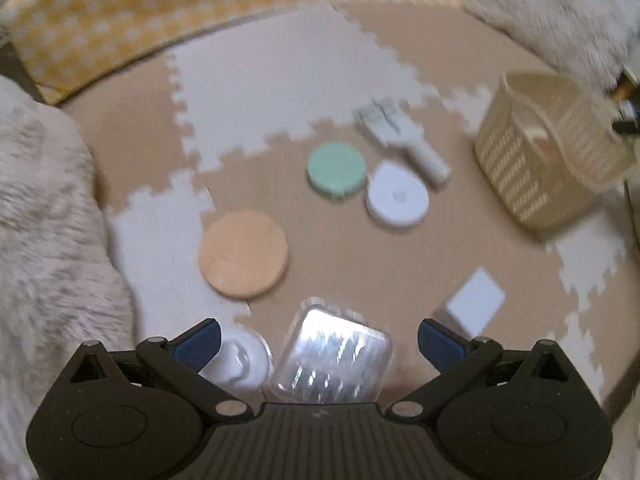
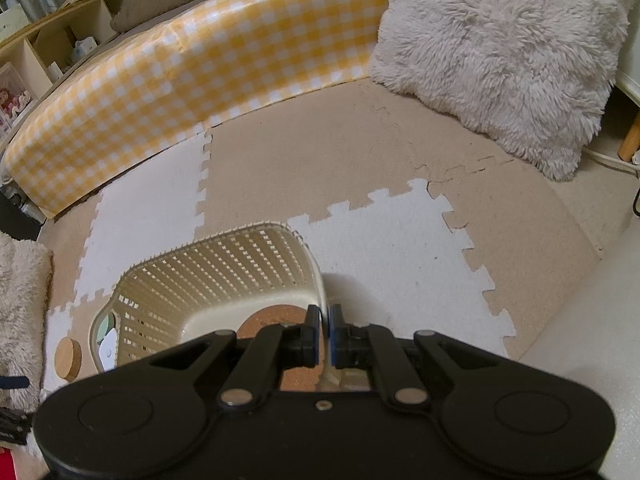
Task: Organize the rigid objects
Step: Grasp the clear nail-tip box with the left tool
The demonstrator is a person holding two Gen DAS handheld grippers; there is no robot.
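Two claws are at work, and mine on the left (image 1: 318,340) hangs with its jaws wide apart and nothing pinched, pointing steeply down at the mat (image 1: 360,264). Nearest, right between the blue pads and low in my view, lies the clear case (image 1: 330,360); it sits centred under me, its long axis running away from me and leaning a little to the left, so the pads stand to either side of its long edges. I judge that this is what the next move turns on: I only need to drop straight down and close across its short width, with perhaps a slight roll to square up. Touching my left pad's side is a white round dish (image 1: 240,360), just beside the case, and I must not catch it. A white card (image 1: 476,300) lies off to the right, near my other pad. Farther out rests the wooden disc (image 1: 244,258), then the green disc (image 1: 337,170) touching the white puck (image 1: 397,200), then the white brush (image 1: 400,136) beyond them. Far right stands the basket (image 1: 552,148). My right claw (image 2: 327,330) is pressed together on the basket's rim (image 2: 322,292), steadying it, with a cork disc (image 2: 276,320) already inside. The left claw is plainly the nearer one to the case; the basket lies well apart to its right.
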